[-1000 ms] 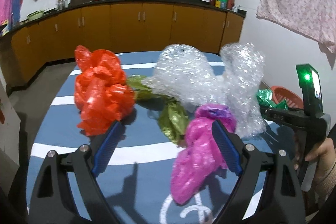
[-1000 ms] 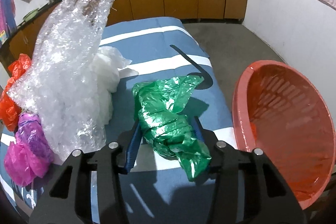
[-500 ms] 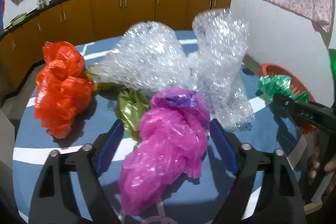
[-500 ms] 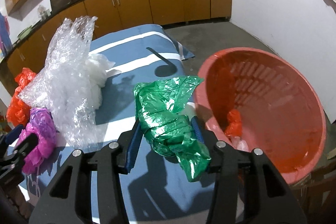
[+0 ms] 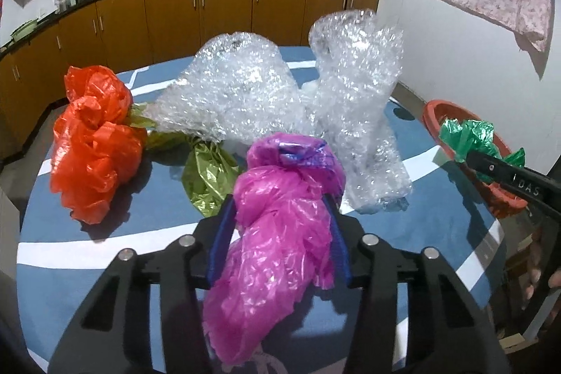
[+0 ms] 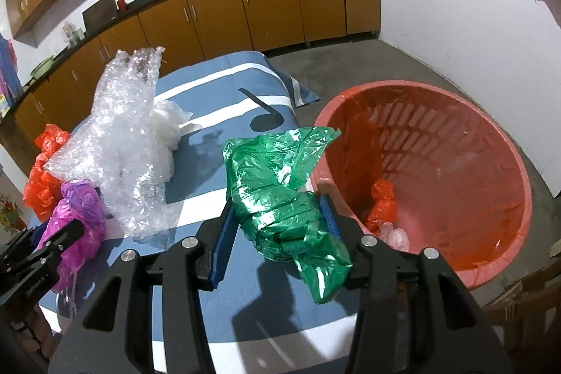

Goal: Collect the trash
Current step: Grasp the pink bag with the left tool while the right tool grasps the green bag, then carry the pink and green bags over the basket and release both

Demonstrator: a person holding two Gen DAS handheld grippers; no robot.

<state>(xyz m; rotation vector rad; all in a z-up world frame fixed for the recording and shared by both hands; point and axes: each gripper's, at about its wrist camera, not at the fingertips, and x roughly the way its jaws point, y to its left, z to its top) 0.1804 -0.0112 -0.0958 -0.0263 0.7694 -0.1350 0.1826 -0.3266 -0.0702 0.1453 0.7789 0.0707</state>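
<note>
My left gripper [image 5: 280,216] is shut on a crumpled magenta plastic bag [image 5: 280,233] over the blue striped table [image 5: 140,233]; the bag also shows in the right wrist view [image 6: 75,219]. My right gripper [image 6: 278,219] is shut on a crumpled green plastic bag [image 6: 280,191] and holds it above the table's right edge, beside the red basket [image 6: 491,163]. The green bag also shows in the left wrist view [image 5: 466,135].
On the table lie an orange bag [image 5: 94,142], an olive-green bag [image 5: 207,177], two bubble-wrap bundles [image 5: 238,86] [image 5: 361,100] and a white bag [image 6: 168,128]. The basket on the floor holds an orange bag [image 6: 382,205]. Wooden cabinets [image 5: 210,13] line the far wall.
My left gripper has moved onto the magenta bag and shut on it. My right gripper has carried the green bag up and right toward the red basket.
</note>
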